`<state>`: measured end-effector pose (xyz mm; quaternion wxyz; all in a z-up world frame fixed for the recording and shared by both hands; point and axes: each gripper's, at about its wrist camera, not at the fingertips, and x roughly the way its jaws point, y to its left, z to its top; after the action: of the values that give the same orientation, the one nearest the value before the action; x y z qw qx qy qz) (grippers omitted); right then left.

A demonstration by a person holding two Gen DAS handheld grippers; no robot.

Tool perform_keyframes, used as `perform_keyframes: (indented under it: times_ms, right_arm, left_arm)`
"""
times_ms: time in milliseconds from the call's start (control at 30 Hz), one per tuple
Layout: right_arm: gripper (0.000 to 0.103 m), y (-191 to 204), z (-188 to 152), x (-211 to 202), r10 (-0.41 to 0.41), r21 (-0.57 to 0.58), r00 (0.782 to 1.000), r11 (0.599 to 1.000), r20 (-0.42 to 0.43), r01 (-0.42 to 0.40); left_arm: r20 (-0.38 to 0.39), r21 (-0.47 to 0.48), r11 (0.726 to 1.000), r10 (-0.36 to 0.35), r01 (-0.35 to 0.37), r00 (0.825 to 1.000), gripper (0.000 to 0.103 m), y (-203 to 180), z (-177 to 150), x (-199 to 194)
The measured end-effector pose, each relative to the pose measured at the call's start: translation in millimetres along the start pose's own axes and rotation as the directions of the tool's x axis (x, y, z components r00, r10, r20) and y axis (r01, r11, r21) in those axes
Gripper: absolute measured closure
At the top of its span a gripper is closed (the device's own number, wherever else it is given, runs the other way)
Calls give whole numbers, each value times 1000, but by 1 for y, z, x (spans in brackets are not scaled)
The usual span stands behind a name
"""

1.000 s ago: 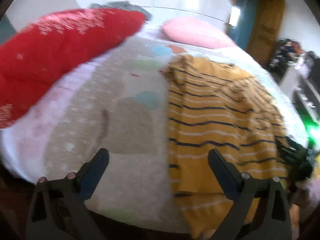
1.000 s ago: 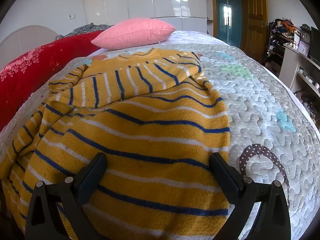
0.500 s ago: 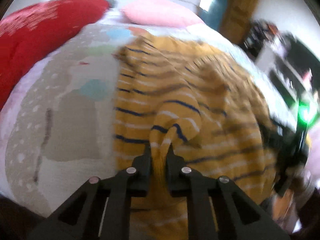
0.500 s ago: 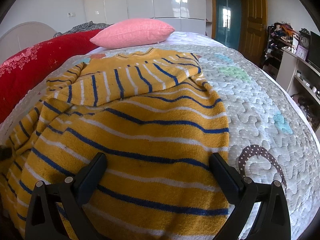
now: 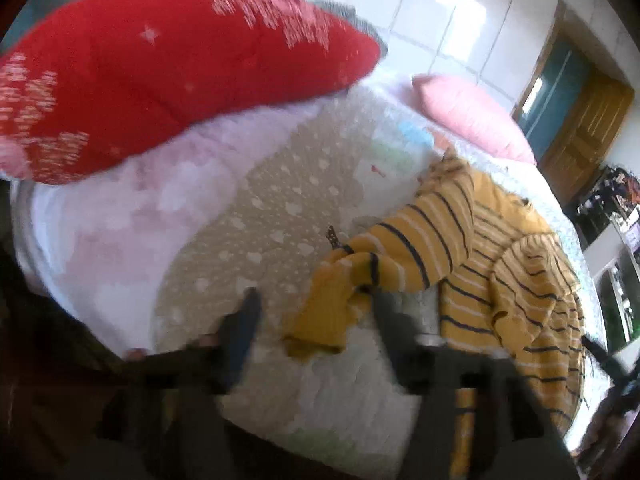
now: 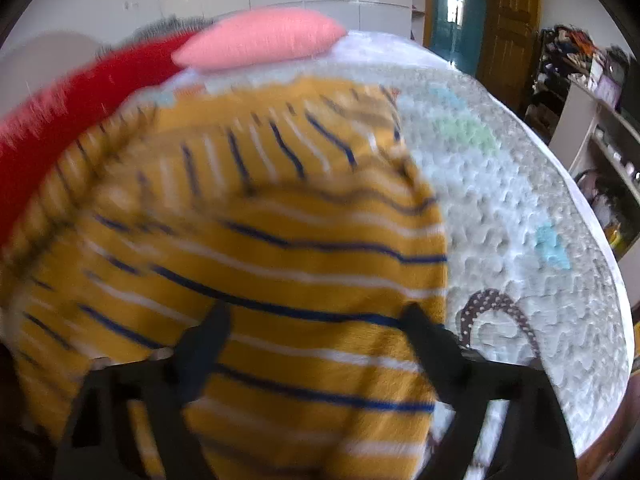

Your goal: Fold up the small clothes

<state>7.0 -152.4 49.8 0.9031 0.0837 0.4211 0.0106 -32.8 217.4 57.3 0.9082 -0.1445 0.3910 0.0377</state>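
Bare quilt [image 5: 256,216] lies open left of the striped sweater [image 5: 500,264]; red duvet [image 5: 168,68] walls the far-left edge.

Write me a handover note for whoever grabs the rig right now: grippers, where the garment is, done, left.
Left gripper: jaws opening, the sleeve of the yellow striped sweater lies between them, not pinched.
Right gripper: over the sweater's lower body, jaws apart but closing, gripping nothing.
Sweater: on the quilted bed cover, sleeve stretched out to its side toward the red blanket; pink pillow beyond it.
Done: no neat fold visible; the body is bunched.
Left: probably flatten the body, fold the sleeves in, then fold the body.
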Motion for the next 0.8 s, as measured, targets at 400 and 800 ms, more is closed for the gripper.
perform_keyframes:
  times_ms: [400, 800]
  right_arm:
    - [20, 206, -19, 50, 59, -570, 997, 821, 45, -23]
    - [96, 112, 29, 23, 156, -195, 987, 970, 34, -146]
  left_arm:
    - [-19, 36, 999, 2, -1, 1000, 35, 0, -37, -25]
    - [-26, 177, 984, 15, -10, 1000, 35, -44, -49, -27]
